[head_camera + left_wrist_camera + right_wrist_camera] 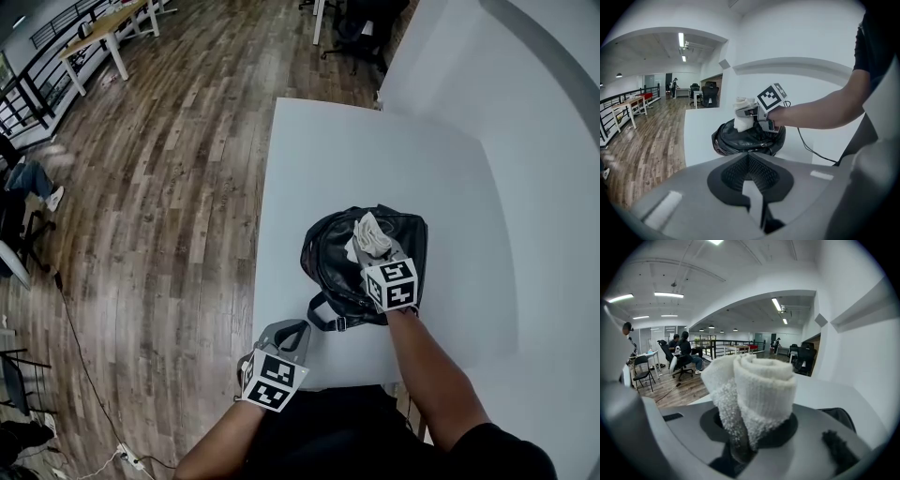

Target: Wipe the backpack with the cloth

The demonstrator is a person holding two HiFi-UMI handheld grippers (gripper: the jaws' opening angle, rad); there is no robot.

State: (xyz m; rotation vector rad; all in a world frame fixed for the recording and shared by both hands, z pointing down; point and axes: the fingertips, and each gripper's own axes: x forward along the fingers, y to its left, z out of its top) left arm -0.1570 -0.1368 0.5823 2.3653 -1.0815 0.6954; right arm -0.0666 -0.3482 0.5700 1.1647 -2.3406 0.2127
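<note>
A black leather backpack (337,253) lies on the white table (375,159), its strap trailing toward the near edge. My right gripper (373,246) is over the backpack's top, shut on a folded white cloth (372,233). That cloth (752,397) fills the right gripper view, rolled between the jaws. In the left gripper view the backpack (740,140) sits ahead with the cloth (743,117) held on top of it. My left gripper (286,336) hovers at the table's near-left edge, apart from the backpack. Its jaws look shut with nothing between them.
A white wall (525,141) runs along the table's right side. Wood floor (159,206) lies to the left, with desks (103,37) and office chairs (361,33) farther off. A cable (811,147) trails on the table by the right arm.
</note>
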